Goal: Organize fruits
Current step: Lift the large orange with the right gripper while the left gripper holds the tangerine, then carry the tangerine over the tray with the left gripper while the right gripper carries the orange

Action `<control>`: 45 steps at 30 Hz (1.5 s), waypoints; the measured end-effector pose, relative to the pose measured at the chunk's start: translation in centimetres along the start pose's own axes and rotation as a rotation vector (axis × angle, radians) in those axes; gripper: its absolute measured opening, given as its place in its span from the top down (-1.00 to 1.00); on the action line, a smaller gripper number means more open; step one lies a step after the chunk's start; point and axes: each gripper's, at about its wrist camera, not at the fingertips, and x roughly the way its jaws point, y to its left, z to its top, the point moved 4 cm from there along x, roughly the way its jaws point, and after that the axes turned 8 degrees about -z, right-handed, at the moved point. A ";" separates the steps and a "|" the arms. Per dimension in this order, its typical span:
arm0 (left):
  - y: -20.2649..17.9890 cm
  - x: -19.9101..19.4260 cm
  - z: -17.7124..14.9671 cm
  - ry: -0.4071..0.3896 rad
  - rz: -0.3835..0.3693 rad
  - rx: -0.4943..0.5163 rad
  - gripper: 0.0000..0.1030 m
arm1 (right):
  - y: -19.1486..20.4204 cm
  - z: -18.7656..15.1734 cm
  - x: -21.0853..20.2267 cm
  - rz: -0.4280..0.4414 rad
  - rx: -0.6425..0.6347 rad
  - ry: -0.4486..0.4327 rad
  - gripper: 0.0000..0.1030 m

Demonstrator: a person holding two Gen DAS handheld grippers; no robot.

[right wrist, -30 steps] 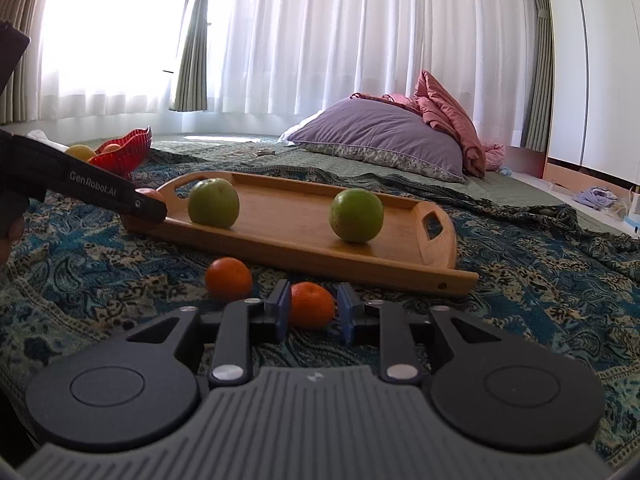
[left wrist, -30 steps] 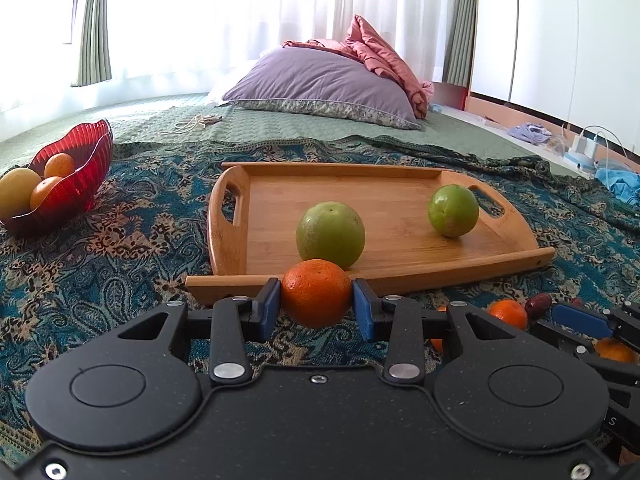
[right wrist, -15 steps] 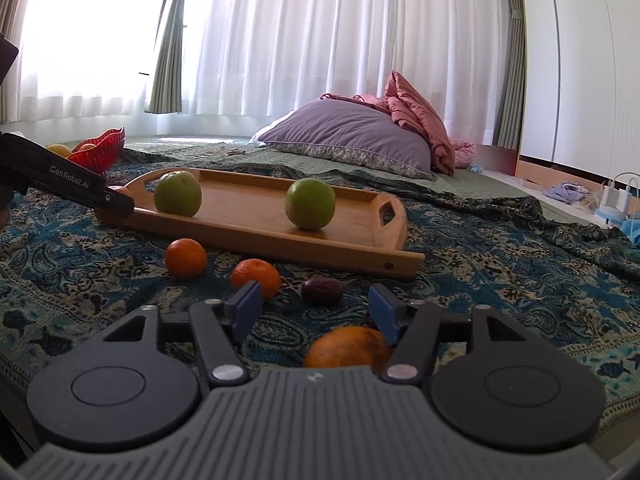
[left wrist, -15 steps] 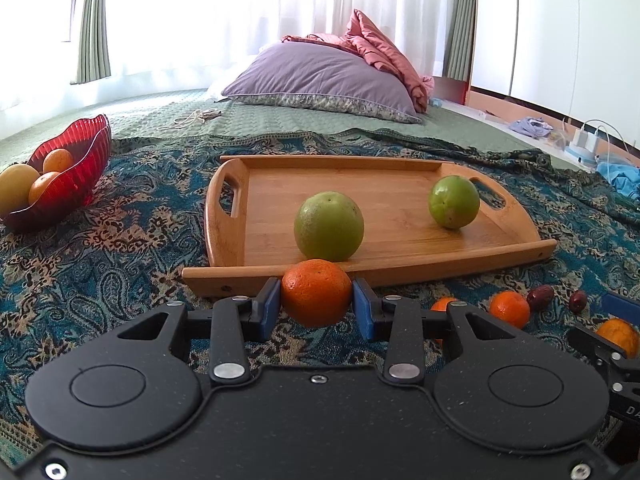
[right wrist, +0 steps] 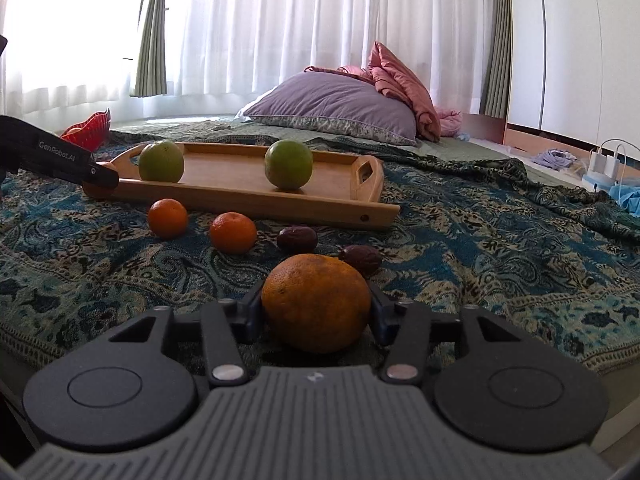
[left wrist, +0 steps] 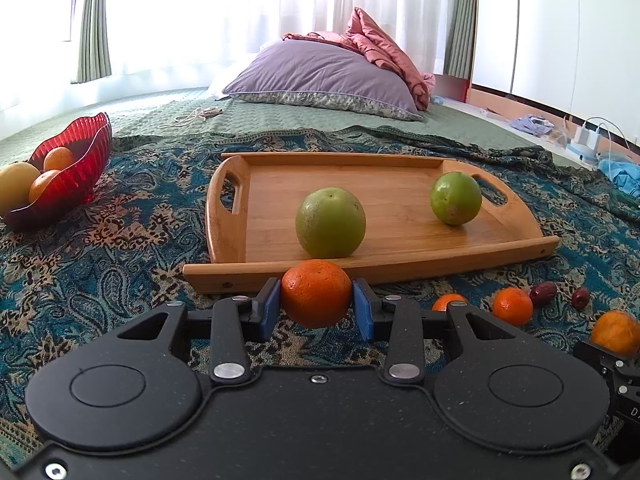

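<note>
My left gripper [left wrist: 316, 308] is shut on an orange [left wrist: 316, 298], held just in front of the wooden tray [left wrist: 400, 268]. Two green fruits [left wrist: 330, 222] [left wrist: 455, 198] lie on the tray. My right gripper [right wrist: 316, 312] has its jaws against the sides of a large orange [right wrist: 316, 302] that rests low over the patterned cloth. Two small oranges [right wrist: 167, 218] [right wrist: 233, 232] and two dark dates [right wrist: 297, 239] [right wrist: 360, 258] lie on the cloth between that gripper and the tray [right wrist: 248, 200].
A red glass bowl [left wrist: 76, 172] with several fruits stands at the left. A purple pillow [left wrist: 320, 76] and pink blanket lie behind the tray. Cables and clothes lie on the floor at the far right [left wrist: 592, 140].
My right gripper let go of a small orange, drew back and to the right, and closed around the large orange. My left gripper kept its orange and rose slightly.
</note>
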 end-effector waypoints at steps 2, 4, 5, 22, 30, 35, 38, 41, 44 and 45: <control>0.0 -0.1 0.1 -0.004 0.000 0.000 0.29 | -0.1 0.4 0.3 0.017 0.030 0.009 -0.04; 0.0 -0.2 0.3 -0.008 -0.001 0.001 0.29 | -0.1 0.8 0.5 0.019 0.044 0.006 -0.04; 0.0 -0.3 0.4 -0.011 -0.002 0.002 0.29 | -0.1 1.1 0.5 0.020 0.044 -0.001 -0.04; 1.2 1.4 6.9 -0.071 -0.016 0.008 0.29 | 0.3 10.0 5.3 0.058 0.056 -0.080 -0.05; 3.2 5.8 11.2 -0.025 -0.052 -0.050 0.29 | -0.5 14.7 11.3 0.062 0.105 -0.017 -0.05; 4.8 9.5 12.2 0.045 -0.045 -0.109 0.29 | -1.5 16.6 16.8 0.071 0.208 0.107 -0.05; 5.3 11.0 12.1 0.078 -0.039 -0.125 0.29 | -1.4 16.7 19.8 0.065 0.223 0.186 -0.05; 5.4 12.2 11.8 0.112 -0.032 -0.113 0.29 | -1.1 16.5 21.8 0.054 0.232 0.228 -0.05; 5.5 13.2 11.4 0.142 -0.023 -0.102 0.29 | -0.8 16.3 22.9 0.045 0.228 0.256 -0.05; 5.5 13.4 11.2 0.150 -0.022 -0.101 0.29 | -0.7 16.2 23.1 0.041 0.223 0.261 -0.05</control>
